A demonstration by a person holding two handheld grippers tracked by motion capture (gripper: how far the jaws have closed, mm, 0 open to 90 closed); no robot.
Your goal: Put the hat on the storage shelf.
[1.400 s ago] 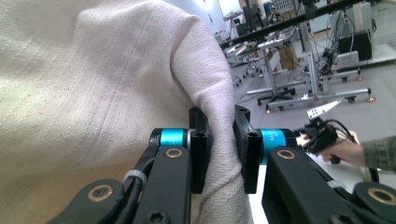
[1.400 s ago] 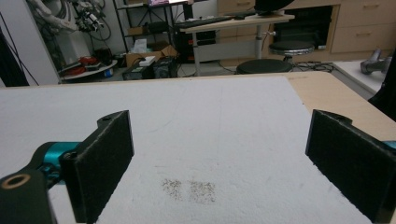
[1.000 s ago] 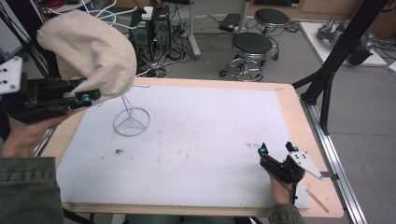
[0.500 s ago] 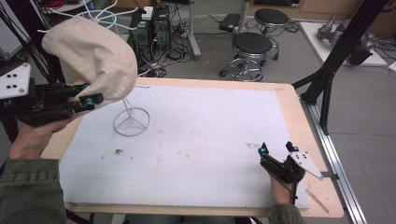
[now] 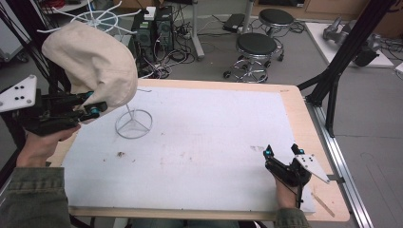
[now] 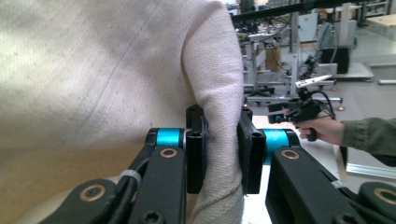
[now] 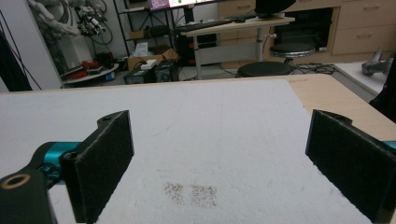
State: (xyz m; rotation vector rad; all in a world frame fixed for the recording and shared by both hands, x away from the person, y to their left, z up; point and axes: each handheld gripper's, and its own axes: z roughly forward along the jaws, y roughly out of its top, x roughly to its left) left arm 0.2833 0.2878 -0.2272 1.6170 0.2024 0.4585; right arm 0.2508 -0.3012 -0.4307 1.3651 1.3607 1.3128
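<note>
Cloth hat (image 5: 92, 66): draped over the wire stand (image 5: 133, 122), its rim pinched by the left gripper (image 5: 97, 107), whose jaws have just been eased slightly. Right gripper (image 5: 280, 151): held wide, empty, well apart from the stand. Release judged begun; withdrawal remains.

A wire stand (image 5: 134, 124) stood on the board (image 5: 214, 142) near its far left corner, the board lying on the table (image 5: 304, 109). A cloth cap (image 5: 92, 66) sat over the stand's top, above the board's left edge. The left gripper (image 5: 97, 107) was at the cap's lower rim, left of the stand (a fold of the rim lay between its jaws). The right gripper (image 5: 280, 151) rested on the board near its front right corner, well apart from the stand. Two stools (image 5: 256, 45) stood on the floor behind the table.
</note>
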